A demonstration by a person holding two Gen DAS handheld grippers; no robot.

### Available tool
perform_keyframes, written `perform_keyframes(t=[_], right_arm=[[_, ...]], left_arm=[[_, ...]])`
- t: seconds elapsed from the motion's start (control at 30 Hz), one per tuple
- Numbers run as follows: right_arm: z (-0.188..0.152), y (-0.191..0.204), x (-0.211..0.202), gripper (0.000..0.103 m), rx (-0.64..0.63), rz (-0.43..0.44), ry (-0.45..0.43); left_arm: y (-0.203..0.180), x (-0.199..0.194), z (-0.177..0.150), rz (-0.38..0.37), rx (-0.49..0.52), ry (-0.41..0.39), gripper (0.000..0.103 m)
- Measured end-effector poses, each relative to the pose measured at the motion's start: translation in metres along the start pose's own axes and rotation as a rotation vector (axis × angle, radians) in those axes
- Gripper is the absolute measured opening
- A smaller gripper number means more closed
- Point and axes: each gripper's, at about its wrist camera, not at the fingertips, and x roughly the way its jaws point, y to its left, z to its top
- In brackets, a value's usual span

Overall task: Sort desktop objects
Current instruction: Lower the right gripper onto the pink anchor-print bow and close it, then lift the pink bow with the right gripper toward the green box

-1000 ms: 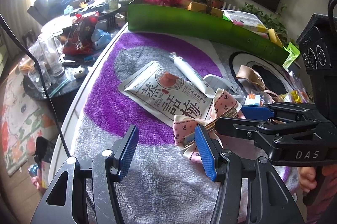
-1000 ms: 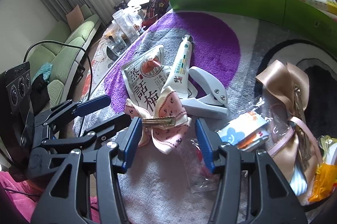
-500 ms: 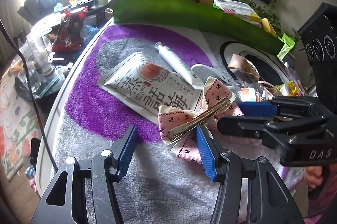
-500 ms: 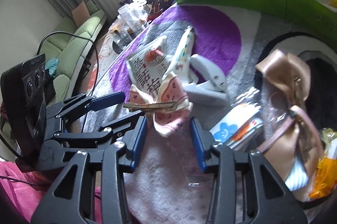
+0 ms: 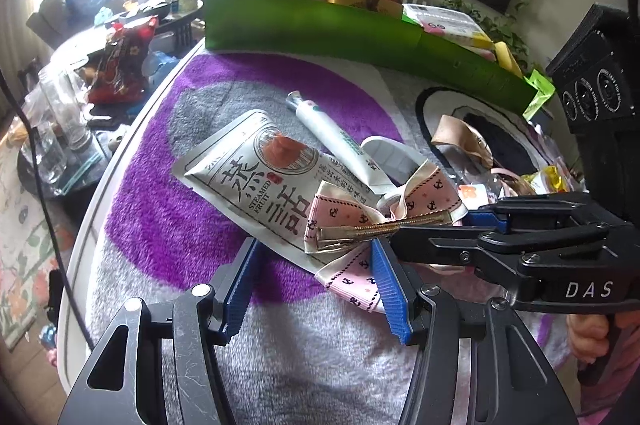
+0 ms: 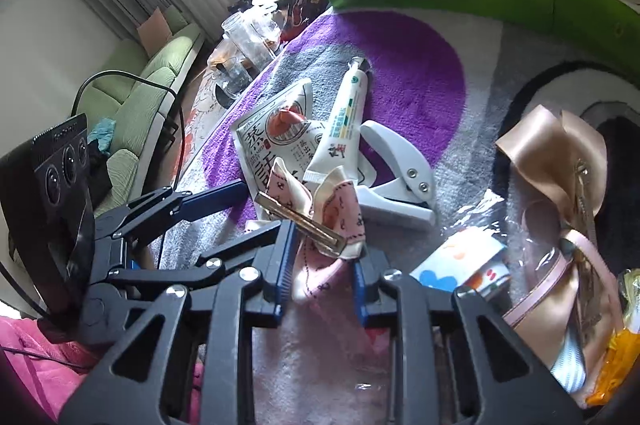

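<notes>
A pink anchor-print hair bow [image 5: 372, 213] with a gold clip lies over a white steamed-fruit snack pouch [image 5: 256, 177] on the purple and grey mat. My right gripper [image 6: 320, 279] is closed on the bow [image 6: 320, 225] and lifts it a little. It also shows in the left wrist view [image 5: 464, 221], reaching in from the right. My left gripper [image 5: 316, 289] is open and empty, just in front of the bow. A white tube [image 5: 332, 137] and a white hole punch [image 6: 396, 177] lie behind the pouch.
A long green box [image 5: 360, 33] runs along the mat's far edge. A tan satin bow [image 6: 560, 161], a small packet [image 6: 460, 261] in clear wrap and yellow wrappers [image 6: 616, 353] lie right. A side table with glass jars [image 5: 60, 129] stands left of the table edge.
My right gripper has narrowed onto the pink bow and raised it off the mat. The left gripper has moved slightly closer and stays open.
</notes>
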Motion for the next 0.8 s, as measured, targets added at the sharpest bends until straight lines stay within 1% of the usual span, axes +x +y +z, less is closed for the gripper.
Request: perform_keyframes(t=[0.17, 0.23, 0.33, 0.37, 0.43, 0.47, 0.57, 0.6, 0.63, 0.7, 0.8], right_arm=[[0.000, -0.010, -0.003, 0.027, 0.049, 0.027, 0.005], [0.000, -0.010, -0.005, 0.029, 0.048, 0.017, 0.003], [0.000, -0.009, -0.007, 0.030, 0.037, 0.001, 0.007], [0.000, -0.009, -0.008, 0.032, 0.039, -0.002, 0.005], [-0.001, -0.011, -0.012, 0.042, 0.047, -0.003, -0.006], [-0.001, -0.011, -0.013, 0.043, 0.049, -0.005, -0.012], [0.000, -0.010, -0.014, 0.043, 0.028, -0.039, -0.018], [-0.001, -0.010, -0.013, 0.034, 0.018, -0.053, -0.014], [-0.002, -0.010, -0.011, 0.029, 0.008, -0.058, -0.009], [-0.003, -0.010, -0.010, 0.027, 0.009, -0.047, -0.011], [-0.004, -0.016, -0.013, 0.027, 0.015, -0.036, -0.012]], left_arm=[[0.007, -0.001, 0.004, -0.039, -0.020, 0.000, 0.056], [0.009, -0.003, 0.005, -0.041, -0.023, -0.007, 0.056], [0.011, -0.007, 0.008, -0.066, -0.033, -0.013, 0.056], [0.010, -0.008, 0.009, -0.081, -0.040, -0.012, 0.056], [0.009, -0.008, 0.011, -0.102, -0.043, -0.010, 0.056], [0.007, -0.006, 0.011, -0.103, -0.038, -0.009, 0.056], [0.005, 0.001, 0.014, -0.091, -0.034, -0.008, 0.056], [0.005, 0.001, 0.015, -0.092, -0.033, -0.010, 0.056], [0.004, 0.001, 0.016, -0.099, -0.029, -0.015, 0.056], [0.002, 0.003, 0.017, -0.148, -0.027, -0.003, 0.056], [-0.002, 0.003, 0.015, -0.166, -0.012, 0.003, 0.056]])
